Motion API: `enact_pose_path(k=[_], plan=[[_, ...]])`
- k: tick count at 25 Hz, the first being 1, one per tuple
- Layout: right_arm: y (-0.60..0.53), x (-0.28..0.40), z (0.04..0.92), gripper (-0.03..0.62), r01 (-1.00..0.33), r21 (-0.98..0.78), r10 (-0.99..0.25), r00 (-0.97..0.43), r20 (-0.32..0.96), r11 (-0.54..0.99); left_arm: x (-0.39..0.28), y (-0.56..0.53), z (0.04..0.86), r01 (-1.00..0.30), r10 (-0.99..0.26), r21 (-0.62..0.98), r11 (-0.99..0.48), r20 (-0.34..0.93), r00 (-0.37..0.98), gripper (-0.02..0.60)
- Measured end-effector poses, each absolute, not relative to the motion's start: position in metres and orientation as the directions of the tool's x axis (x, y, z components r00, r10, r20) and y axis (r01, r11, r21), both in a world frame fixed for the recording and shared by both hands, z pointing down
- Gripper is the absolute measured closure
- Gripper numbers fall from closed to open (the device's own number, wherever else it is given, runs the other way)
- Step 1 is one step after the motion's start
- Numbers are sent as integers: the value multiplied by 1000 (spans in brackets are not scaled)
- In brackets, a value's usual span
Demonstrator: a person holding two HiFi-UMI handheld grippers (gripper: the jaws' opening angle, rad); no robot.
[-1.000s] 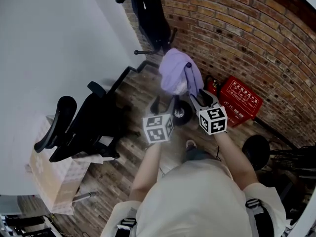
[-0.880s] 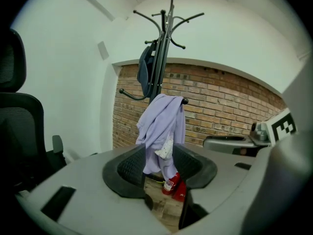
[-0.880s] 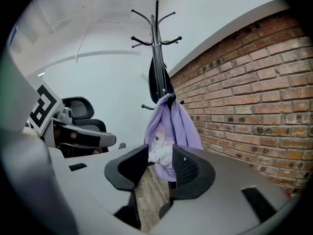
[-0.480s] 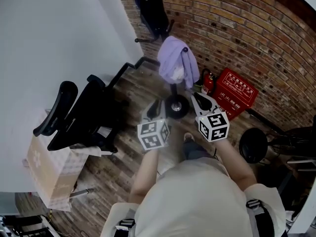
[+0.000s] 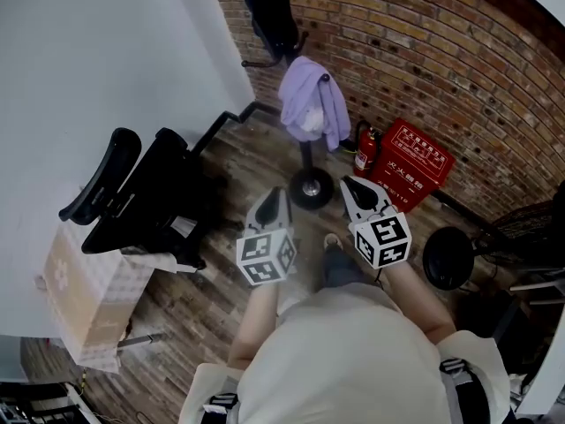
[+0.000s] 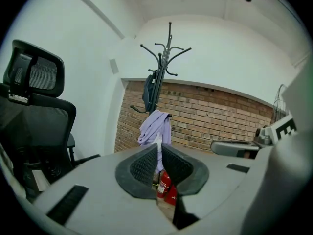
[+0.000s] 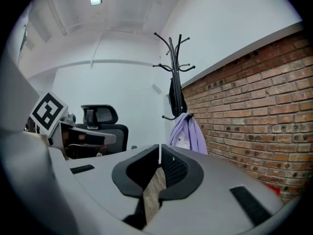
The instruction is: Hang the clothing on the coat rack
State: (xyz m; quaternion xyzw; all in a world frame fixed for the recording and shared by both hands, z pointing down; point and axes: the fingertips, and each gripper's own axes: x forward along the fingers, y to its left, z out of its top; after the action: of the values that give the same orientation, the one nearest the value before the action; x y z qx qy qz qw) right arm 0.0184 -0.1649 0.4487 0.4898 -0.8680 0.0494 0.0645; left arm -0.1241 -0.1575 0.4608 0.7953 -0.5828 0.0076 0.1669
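Note:
A lilac garment (image 5: pixel 311 104) hangs from a hook of the black coat rack (image 6: pixel 166 58), above the rack's round base (image 5: pixel 311 187). A dark garment (image 5: pixel 269 11) hangs on the rack's far side. Both grippers are held level, short of the rack and apart from the lilac garment (image 6: pixel 154 127), which also shows in the right gripper view (image 7: pixel 188 133). The jaws of my left gripper (image 6: pixel 159 148) have just been closing and now meet with nothing between them. My right gripper (image 7: pixel 160 151) has closed the same way and is empty too.
A black office chair (image 5: pixel 141 206) stands at the left by the white wall. A fire extinguisher (image 5: pixel 362 148) and a red box (image 5: pixel 410 164) stand against the brick wall right of the rack. A cardboard box (image 5: pixel 79 299) sits at lower left, a round black object (image 5: pixel 446 259) at right.
Both grippers have drawn back from the lilac garment toward the person, and their jaws went from open to shut. The garment stays on the rack.

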Motion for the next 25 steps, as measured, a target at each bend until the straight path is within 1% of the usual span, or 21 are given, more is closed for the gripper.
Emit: enact_pose_path(k=[13,25], plan=[[-123,18,434,588,-853,-17,-846,-520,117,522,-129,-114,466,-932,-921,247,-267,219,322,563],[-118,18,429,595,-857,-16,-853,-515,85,516,-128,-111,467,-933,-919,232,-273,224,325,568]])
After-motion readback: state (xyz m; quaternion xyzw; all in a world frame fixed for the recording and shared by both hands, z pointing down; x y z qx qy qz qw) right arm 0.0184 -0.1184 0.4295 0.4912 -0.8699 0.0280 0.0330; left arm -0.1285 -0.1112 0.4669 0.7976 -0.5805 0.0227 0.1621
